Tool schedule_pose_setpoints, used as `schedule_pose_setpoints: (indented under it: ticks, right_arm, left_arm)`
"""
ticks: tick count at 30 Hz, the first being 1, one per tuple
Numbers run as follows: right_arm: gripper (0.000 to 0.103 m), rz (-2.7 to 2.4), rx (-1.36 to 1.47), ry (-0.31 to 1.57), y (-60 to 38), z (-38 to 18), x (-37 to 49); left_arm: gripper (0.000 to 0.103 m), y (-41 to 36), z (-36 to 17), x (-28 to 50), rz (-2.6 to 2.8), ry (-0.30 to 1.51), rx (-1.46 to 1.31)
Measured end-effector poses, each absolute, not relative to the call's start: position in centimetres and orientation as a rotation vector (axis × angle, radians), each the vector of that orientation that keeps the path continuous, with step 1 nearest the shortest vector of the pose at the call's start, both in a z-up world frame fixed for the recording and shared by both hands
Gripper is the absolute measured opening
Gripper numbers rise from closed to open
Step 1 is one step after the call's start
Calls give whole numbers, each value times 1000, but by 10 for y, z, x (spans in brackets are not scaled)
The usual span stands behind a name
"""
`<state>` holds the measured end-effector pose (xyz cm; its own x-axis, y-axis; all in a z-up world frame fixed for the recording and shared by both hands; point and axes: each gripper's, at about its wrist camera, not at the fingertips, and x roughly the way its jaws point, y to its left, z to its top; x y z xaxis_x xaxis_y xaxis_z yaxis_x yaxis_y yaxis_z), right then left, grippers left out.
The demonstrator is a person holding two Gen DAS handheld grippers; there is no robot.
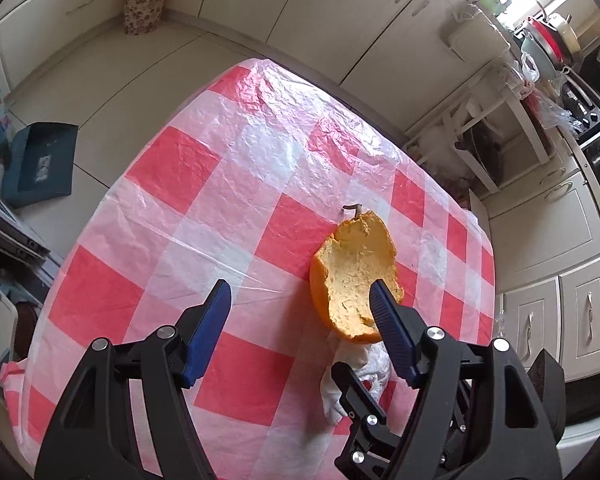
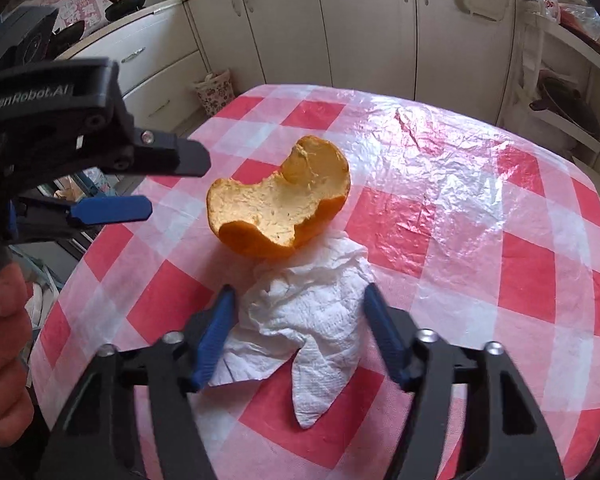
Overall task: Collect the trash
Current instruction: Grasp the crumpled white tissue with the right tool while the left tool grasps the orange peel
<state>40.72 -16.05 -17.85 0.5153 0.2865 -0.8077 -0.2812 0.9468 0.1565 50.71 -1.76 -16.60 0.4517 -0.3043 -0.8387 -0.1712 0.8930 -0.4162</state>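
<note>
Now at the pick-up step: right gripper [image 2: 298, 336] spread wide, straddling the crumpled paper towel [image 2: 304, 320] on the desk [image 2: 480, 240], nothing pinched yet. Next: lower and squeeze on the towel. Left gripper [image 1: 300, 304] also spread, empty, hovering by the orange peel [image 1: 354, 276], which overlaps the towel's far edge and may get dragged. Flowered bin [image 1: 144, 8] far off on the floor.

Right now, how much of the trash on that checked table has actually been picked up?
None, by the look of it. The orange peel and the crumpled paper towel both lie on the tablecloth. The right tongs are open around the towel; the left tongs are open beside the peel. Both pieces are left.
</note>
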Motion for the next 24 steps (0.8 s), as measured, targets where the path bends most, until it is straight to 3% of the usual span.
schedule_pose_setpoints:
  ticks: [1, 3, 7, 9, 11, 12, 22, 23, 24]
  right_arm:
    - [44, 341, -10, 965, -163, -177, 405]
    - [21, 370, 6, 989, -168, -175, 401]
    - [17, 378, 21, 977, -185, -164, 389]
    - [17, 377, 30, 967, -196, -157, 381]
    - [17, 374, 25, 961, -205, -152, 376]
    - [17, 371, 25, 962, -210, -150, 372]
    - [17, 492, 63, 1056, -258, -147, 330]
    - [19, 491, 48, 1054, -259, -148, 324]
    - [29, 493, 40, 1061, -261, -149, 319]
  left_arm:
    - [68, -22, -168, 511, -92, 1120, -478]
    - [68, -29, -173, 518, -96, 1136, -462]
    - [68, -50, -185, 527, -111, 1169, -440]
    - [55, -59, -192, 529, -101, 1173, -404]
    - [18, -66, -197, 530, -78, 1179, -347]
    - [11, -67, -198, 528, -62, 1167, -321]
    - [5, -42, -184, 465, -209, 1206, -254]
    - [6, -40, -184, 456, -223, 1214, -231]
    - [6, -39, -184, 449, -236, 1219, -211]
